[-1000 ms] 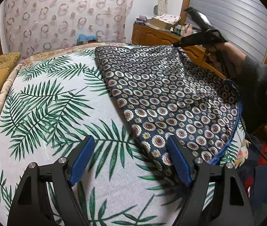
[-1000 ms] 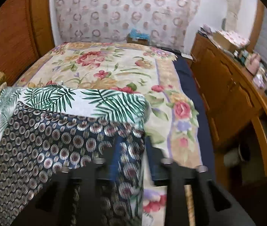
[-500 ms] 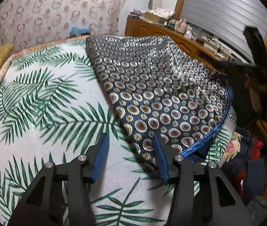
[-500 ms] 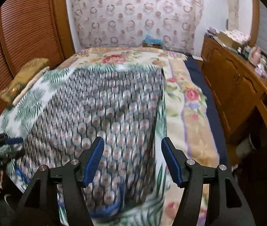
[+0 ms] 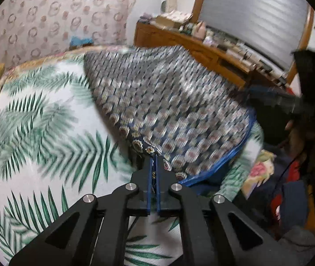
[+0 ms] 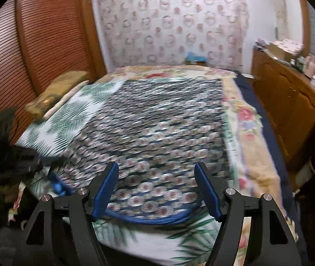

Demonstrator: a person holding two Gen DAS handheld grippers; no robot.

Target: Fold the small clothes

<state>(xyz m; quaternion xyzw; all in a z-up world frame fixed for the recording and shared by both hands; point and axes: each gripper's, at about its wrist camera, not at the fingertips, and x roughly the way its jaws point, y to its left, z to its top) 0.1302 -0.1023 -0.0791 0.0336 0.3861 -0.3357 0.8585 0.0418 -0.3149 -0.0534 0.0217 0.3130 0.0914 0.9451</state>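
The left gripper's fingers (image 5: 150,175) have just closed, pinched together on a near corner of the patterned garment (image 5: 168,102), whose fabric shows in the thin gap between the blue pads; the right gripper's fingers (image 6: 104,188) have just been opening and stand wide above the garment's blue-piped near hem, pressing on nothing. The garment lies spread nearly flat on the palm-leaf sheet (image 5: 35,122) that covers the bed, near the edge closest to the person; no fold is visible in it yet, so I judge the task at its start, with one corner taken, the other still to be gripped, and all the folding left.

Both views are smeared by motion, so the print and the hem's exact line are hard to read; what kind of garment it is cannot be told; its near edge is partly hidden behind the left gripper (image 5: 153,168); the right gripper (image 5: 308,93) shows in the left view only as a dark blur; the garment's underside is unseen.
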